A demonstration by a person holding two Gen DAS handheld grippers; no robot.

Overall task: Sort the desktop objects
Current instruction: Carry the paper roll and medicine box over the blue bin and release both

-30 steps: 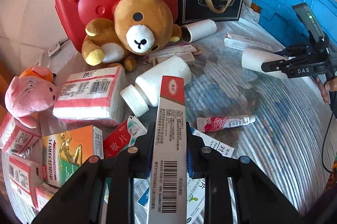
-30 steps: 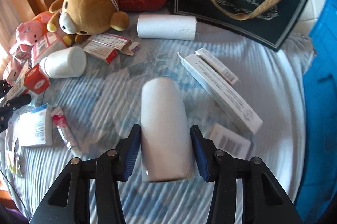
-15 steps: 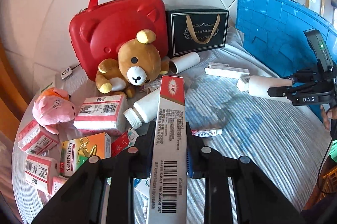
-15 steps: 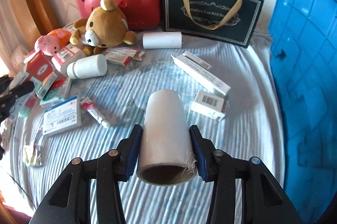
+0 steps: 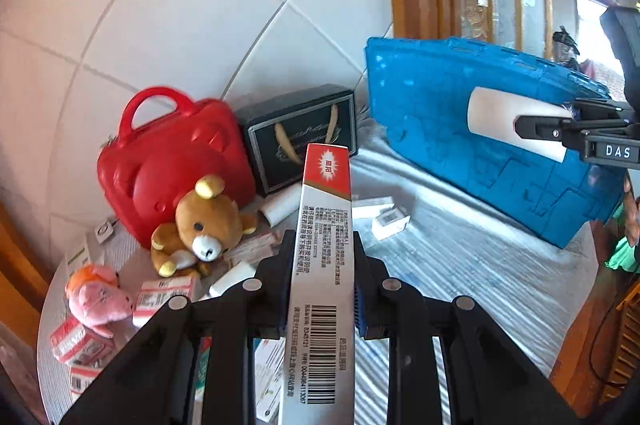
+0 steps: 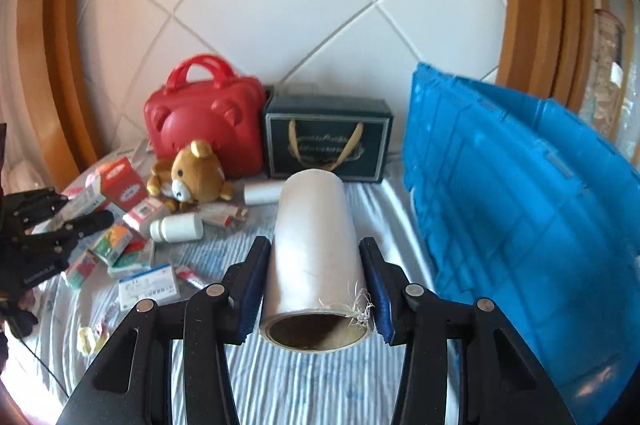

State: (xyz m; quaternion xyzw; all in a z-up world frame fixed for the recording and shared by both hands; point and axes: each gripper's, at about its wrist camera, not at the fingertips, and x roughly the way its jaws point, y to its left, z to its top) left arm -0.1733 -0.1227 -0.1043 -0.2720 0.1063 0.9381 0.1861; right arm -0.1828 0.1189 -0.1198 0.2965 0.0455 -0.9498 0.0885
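— Why are both lifted?
— Left gripper [image 5: 320,289] clamps the long red-and-white carton [image 5: 324,257]; right gripper [image 6: 316,289] clamps the white film roll [image 6: 316,249], clear of the table clutter, likely for the blue plastic crate [image 6: 520,209].

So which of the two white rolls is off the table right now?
The bigger roll, clamped in the right gripper. The smaller roll lies on the cloth beside the teddy bear.

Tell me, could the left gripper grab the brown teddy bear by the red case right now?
Probably not yet. The left gripper is already shut on a tall red-and-white carton, so its jaws are full. The brown teddy bear itself sits uncovered against the red plastic case.
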